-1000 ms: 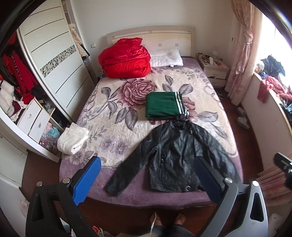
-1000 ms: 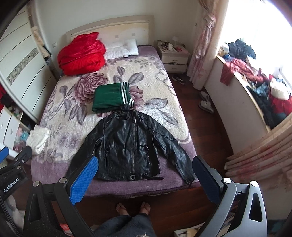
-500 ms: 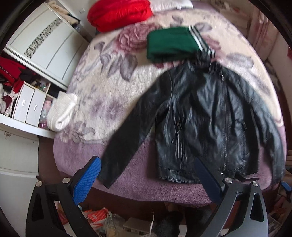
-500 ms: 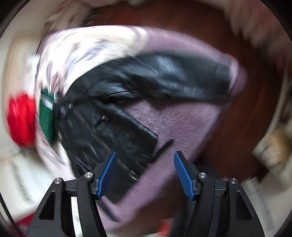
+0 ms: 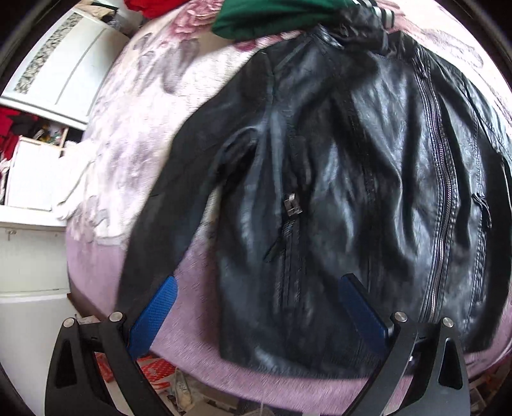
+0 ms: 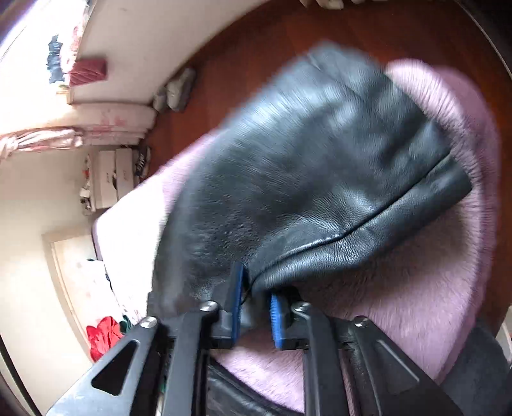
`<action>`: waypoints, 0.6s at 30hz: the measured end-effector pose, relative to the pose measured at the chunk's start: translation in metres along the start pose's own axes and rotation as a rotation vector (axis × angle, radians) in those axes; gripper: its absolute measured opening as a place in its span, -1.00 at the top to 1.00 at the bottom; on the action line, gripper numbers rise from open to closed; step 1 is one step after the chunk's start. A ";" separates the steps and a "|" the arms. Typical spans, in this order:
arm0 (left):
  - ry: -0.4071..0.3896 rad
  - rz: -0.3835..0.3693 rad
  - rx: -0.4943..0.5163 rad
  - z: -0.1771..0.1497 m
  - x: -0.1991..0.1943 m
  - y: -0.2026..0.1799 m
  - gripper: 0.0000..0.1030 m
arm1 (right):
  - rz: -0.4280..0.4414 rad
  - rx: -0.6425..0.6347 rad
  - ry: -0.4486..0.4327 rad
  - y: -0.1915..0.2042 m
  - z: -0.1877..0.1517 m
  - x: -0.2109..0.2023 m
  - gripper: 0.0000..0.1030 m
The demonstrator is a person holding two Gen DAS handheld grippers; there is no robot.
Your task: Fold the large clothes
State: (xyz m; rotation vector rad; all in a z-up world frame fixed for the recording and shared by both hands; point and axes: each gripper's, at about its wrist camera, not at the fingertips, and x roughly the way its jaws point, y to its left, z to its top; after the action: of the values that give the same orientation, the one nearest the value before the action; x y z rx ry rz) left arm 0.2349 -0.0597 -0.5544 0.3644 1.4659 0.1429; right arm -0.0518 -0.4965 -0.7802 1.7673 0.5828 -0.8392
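Right wrist: right tongs (image 6: pixel 254 299) now clamping jacket sleeve (image 6: pixel 320 179).

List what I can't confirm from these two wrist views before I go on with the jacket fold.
- Right gripper: whether its pads truly pinch the sleeve; leather covers the gap, right wrist view.
- Sleeve cuff end: motion blur, right wrist view.
- Black leather jacket: its right side is cut off by the lens edge, left wrist view.
- Green garment: mostly cut off at the top, left wrist view.
- Jacket hem: partly behind the open left gripper.
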 end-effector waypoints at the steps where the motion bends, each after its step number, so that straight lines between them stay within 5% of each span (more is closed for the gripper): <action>1: 0.002 0.002 0.008 0.003 0.005 -0.004 -1.00 | 0.045 0.037 0.015 -0.011 0.001 0.013 0.41; 3: 0.007 0.001 0.021 0.012 0.017 -0.008 -1.00 | 0.097 0.078 0.006 -0.016 0.004 0.025 0.37; 6: -0.012 0.000 0.005 0.025 0.024 -0.002 -1.00 | 0.122 0.155 -0.079 -0.015 -0.005 0.028 0.79; 9: -0.020 -0.002 -0.024 0.036 0.030 0.011 -1.00 | 0.104 0.119 -0.164 0.006 -0.014 0.012 0.90; 18: -0.035 0.011 -0.127 0.043 0.043 0.091 -1.00 | -0.020 -0.403 -0.207 0.223 -0.062 -0.011 0.92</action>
State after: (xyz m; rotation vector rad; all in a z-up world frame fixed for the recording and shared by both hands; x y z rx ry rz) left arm 0.2934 0.0321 -0.5627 0.2707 1.4127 0.2367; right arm 0.1191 -0.5131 -0.6245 1.2948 0.5859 -0.8398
